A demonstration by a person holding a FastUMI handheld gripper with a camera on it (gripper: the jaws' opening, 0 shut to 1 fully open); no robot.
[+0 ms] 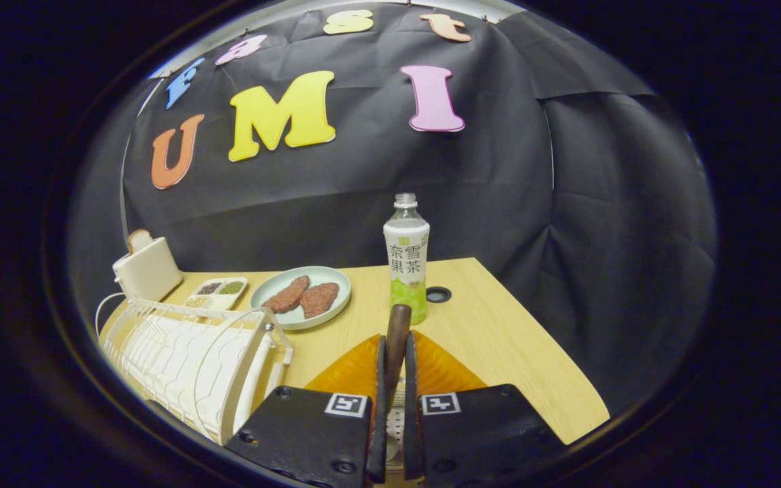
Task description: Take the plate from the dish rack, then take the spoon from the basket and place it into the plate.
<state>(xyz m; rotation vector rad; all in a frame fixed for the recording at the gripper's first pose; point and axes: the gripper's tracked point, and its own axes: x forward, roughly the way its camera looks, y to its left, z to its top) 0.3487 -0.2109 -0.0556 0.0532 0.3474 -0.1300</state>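
While my gripper (391, 379) was clamped on the brown wooden spoon handle (397, 332), it felt light, stiff and smooth, so a mid-handle hold suited it. Just beneath lay the ribbed amber plate (439, 369), likely fragile, with the white wire dish rack (187, 352) beside it and a tea bottle (407, 257) beyond.

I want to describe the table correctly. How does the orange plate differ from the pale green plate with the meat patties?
The orange plate lies just under the claw, while the pale green plate sits farther away, beside the dish rack. The orange plate has a ribbed, see-through surface; the green plate is smooth and opaque. The green plate carries two patties; over the orange plate, the shut claw holds a dark handle, probably the spoon. Both rest on the wooden table.
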